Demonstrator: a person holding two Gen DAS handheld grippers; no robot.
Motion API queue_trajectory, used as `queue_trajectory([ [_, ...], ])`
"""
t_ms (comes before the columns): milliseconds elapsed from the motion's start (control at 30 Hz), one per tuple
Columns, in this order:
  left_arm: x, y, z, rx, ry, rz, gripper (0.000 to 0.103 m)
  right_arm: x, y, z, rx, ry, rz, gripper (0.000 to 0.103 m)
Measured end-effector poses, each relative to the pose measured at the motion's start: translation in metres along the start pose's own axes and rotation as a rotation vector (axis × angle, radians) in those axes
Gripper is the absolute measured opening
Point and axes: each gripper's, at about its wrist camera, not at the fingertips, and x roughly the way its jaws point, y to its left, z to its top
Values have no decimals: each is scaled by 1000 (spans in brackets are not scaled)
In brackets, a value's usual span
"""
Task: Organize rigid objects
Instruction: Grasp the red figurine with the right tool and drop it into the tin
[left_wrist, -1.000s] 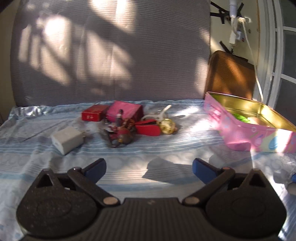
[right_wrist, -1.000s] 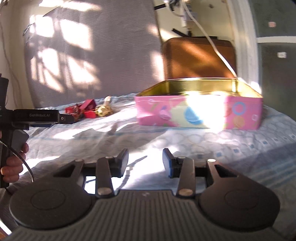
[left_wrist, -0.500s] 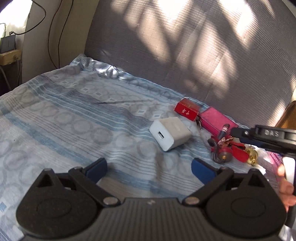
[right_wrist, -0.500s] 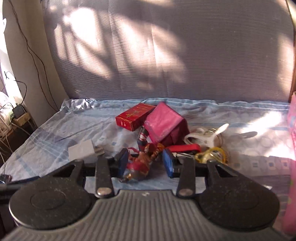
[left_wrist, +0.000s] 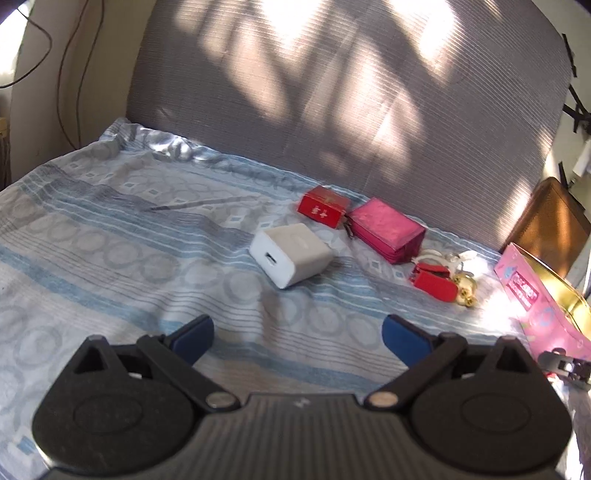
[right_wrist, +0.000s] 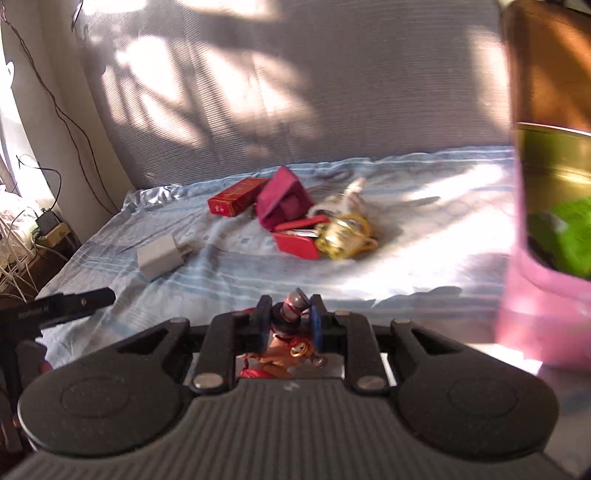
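Currently the right gripper (right_wrist: 287, 317) is clamping a small red-and-orange figurine (right_wrist: 290, 332), its fingers closed tight on the toy's head, the body hanging back between them toward the camera. It is hovering over the blue patterned sheet (right_wrist: 406, 266), with the pink tin (right_wrist: 546, 295) just to its right. The left gripper (left_wrist: 297, 334) is standing wide open, holding nothing, above the sheet; the white charger (left_wrist: 290, 254) is lying ahead of its fingers, well clear. Beyond are lying the red box (left_wrist: 323, 209), magenta wallet (left_wrist: 386, 229), red key case (left_wrist: 432, 282) and gold trinket (left_wrist: 465, 291).
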Motion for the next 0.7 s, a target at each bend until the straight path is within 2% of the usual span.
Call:
queue_trajectory([
  [100,-1,-31,-5,48,34,-97,99,-61,-41,-29,75,-45,-93,26],
  [167,-6,-69,-12,108,39,-177,99,-96,-59,-50,106,-72,-138,28],
  [233,-11,-107,-19,170,48,-263,99,-121,-68,-69,131,-102,-184,35],
  [367,-18,-184,-40,307,96,-429,99,-150,-77,-91,160,-140,-207,45],
  [500,-29,-239,-68,424,163,-564,98,-163,-74,-104,109,-151,-199,50],
  [567,-38,-257,-83,496,168,-595,94,-167,-77,-107,97,-159,-176,55],
  [700,-36,-279,-104,578,170,-559,89,-165,-79,-106,64,-153,-154,57],
])
